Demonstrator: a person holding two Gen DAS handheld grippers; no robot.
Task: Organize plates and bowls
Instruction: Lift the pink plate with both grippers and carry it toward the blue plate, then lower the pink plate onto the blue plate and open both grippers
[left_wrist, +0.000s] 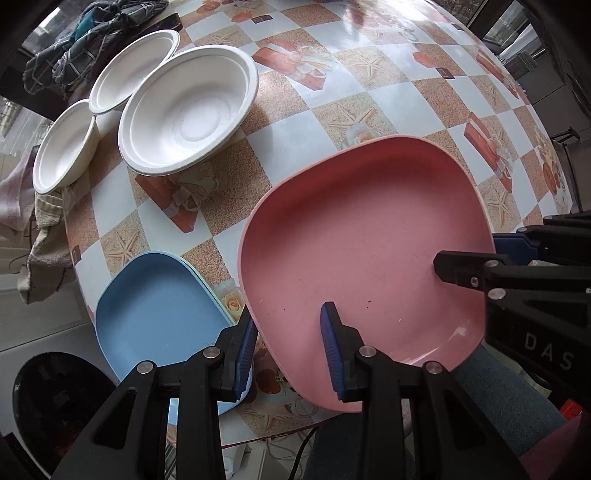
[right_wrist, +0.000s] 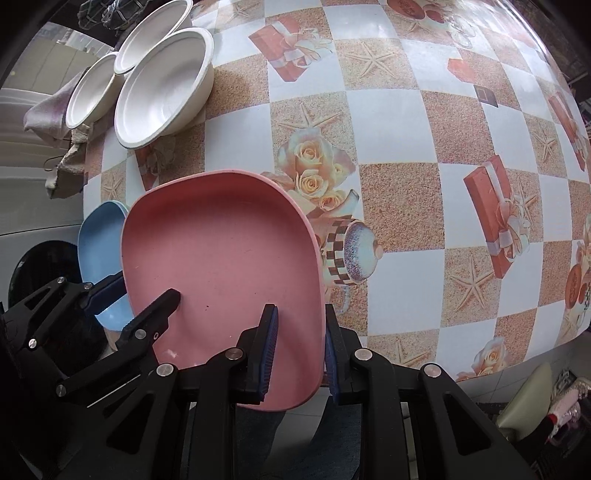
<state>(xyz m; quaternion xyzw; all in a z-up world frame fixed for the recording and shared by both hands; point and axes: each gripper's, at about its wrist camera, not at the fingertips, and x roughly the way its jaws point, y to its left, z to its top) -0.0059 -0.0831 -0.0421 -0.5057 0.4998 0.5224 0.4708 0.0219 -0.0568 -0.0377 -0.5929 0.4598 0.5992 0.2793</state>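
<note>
While both grippers clamp it, the checkered oilcloth-covered table, printed with starfish, roses and red gift boxes, fills both views as the biggest thing out there. Next in size, the rounded-square pink plastic plate hangs above the table's near edge, gripped from two sides!

Left wrist view first: the left gripper has its jaws narrowed down on the pink plate's rim at about 7 o'clock, one blue pad inside the dish, the other outside under the rim. Over at 3 o'clock the right gripper bites the opposite rim, black finger lying on the plate's inside.

Right wrist view confirms it: the right gripper is pinched on the plate's edge at 5 o'clock, pads on either side of the wall, and the left gripper comes in at 8 o'clock, one finger on the pink surface.

Down a size: the rounded-square blue plastic plate lies at 8 o'clock of the pink one, near the table edge, with a pale green rim showing just under it. Then the large white paper bowl at 11 o'clock, and two smaller white paper bowls just beyond it, touching. A crumpled dark plaid cloth sits at the far edge beyond them.
</note>
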